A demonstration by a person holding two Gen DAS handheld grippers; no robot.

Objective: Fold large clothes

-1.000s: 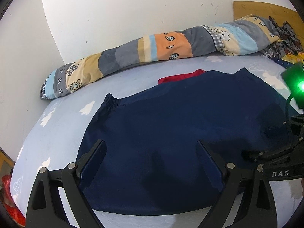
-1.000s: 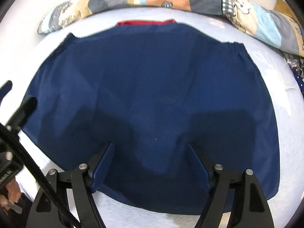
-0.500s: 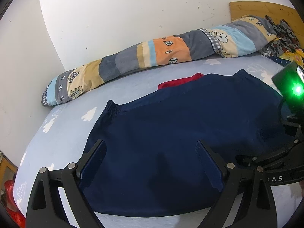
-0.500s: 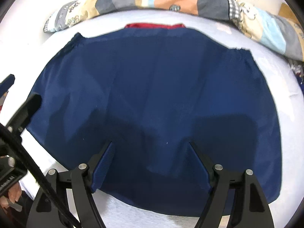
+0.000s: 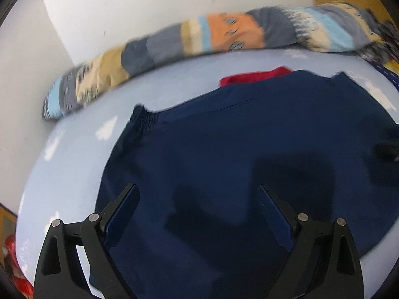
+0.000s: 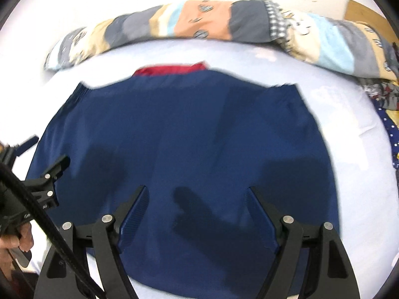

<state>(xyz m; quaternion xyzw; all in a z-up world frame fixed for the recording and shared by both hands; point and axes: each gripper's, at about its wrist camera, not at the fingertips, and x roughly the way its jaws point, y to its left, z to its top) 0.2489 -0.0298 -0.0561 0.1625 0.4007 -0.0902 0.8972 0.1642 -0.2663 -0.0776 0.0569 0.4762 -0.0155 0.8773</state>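
Both tongs are spread wide with nothing between the pads. The left tongs [image 5: 197, 211] hang over the near left part of the navy garment [image 5: 249, 162], and the right tongs [image 6: 197, 209] hover over its near middle, neither one touching cloth as far as I can tell. The frames are pretty smeared, so don't trust fine detail.

The navy garment lies spread flat on the bed [image 5: 74, 154], hem toward the cameras, gathered elastic cuffs at the far corners, one at the left [image 5: 143, 117]. A bit of red fabric [image 5: 254, 77] peeks out from its far edge; could be a lining or collar, can't say.

My guess on handling: thin, smooth woven stuff, light and floppy, probably a bit slippery, so it will sag and slide instead of holding a crease. I'd pinch the two near hem corners or the cuffs, where the fabric is doubled and thicker.

Further out, the bed has a pale blue sheet with white cloud shapes, and a long patchwork bolster [image 6: 199, 22] in orange, grey and blue runs along the white wall.
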